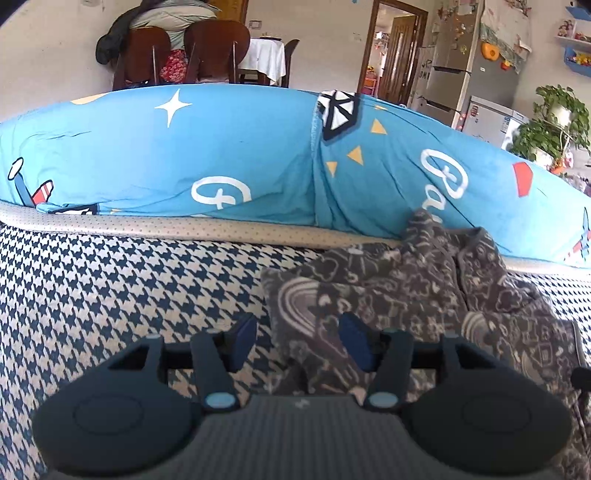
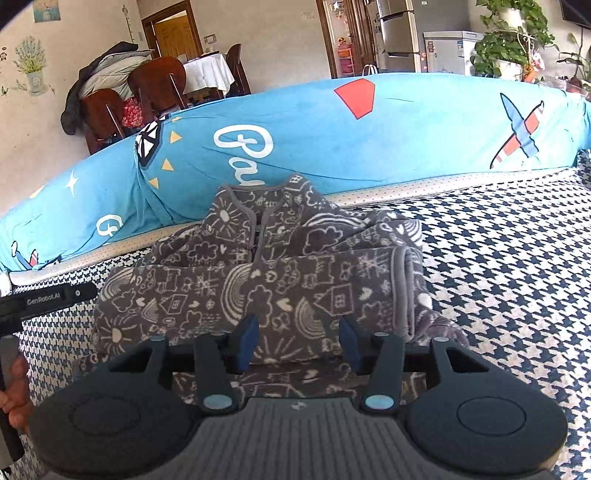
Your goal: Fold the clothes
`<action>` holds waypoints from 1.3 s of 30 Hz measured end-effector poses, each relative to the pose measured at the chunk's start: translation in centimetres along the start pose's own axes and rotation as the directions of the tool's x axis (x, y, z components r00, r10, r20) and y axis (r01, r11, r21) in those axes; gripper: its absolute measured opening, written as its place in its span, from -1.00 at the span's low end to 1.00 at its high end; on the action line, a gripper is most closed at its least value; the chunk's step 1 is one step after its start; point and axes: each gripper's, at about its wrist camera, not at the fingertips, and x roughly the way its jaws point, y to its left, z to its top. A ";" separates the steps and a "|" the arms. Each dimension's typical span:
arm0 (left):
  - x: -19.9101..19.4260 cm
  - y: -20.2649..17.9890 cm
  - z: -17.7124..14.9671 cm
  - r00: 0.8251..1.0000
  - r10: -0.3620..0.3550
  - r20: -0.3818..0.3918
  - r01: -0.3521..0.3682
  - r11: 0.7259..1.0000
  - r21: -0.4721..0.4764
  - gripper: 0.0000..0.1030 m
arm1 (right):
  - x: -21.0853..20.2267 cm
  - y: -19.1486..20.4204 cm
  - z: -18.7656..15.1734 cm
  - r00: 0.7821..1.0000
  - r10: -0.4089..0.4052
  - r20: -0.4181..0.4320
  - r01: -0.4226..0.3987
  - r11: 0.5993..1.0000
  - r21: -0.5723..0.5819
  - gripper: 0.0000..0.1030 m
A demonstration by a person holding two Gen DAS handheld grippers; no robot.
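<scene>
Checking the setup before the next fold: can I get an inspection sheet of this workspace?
Surface: houndstooth cover, bare around the garment.
Job's things: grey patterned jacket, partly folded, sleeves across the front, collar toward the blue bolster.
Clutter: nothing seen.
Grippers: left gripper and right gripper open, fingers empty, over the jacket's near edge.
Cables: nothing seen.
Surroundings: chairs draped with coats, fridge, plants.

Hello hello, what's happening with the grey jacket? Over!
Left hand-held gripper open, empty. Right hand-held gripper open, empty. Grey jacket partly folded on checked cover. Nothing in the way.
</scene>
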 end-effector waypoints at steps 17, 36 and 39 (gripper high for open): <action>-2.8 -2.1 -2.3 0.999 -0.031 -0.017 0.032 0.999 0.040 0.47 | 0.5 -7.1 -0.7 1.000 -0.009 -0.015 0.010 1.000 0.026 0.39; -0.6 -4.7 -4.2 0.994 -0.045 -0.103 0.056 0.993 0.100 0.68 | 3.8 -9.3 -1.0 1.000 0.021 0.008 -0.022 0.995 0.098 0.48; -0.4 -4.7 -4.3 0.993 -0.041 -0.115 0.053 0.993 0.102 0.69 | 4.3 -9.5 -0.8 0.999 0.029 0.019 -0.031 0.992 0.123 0.48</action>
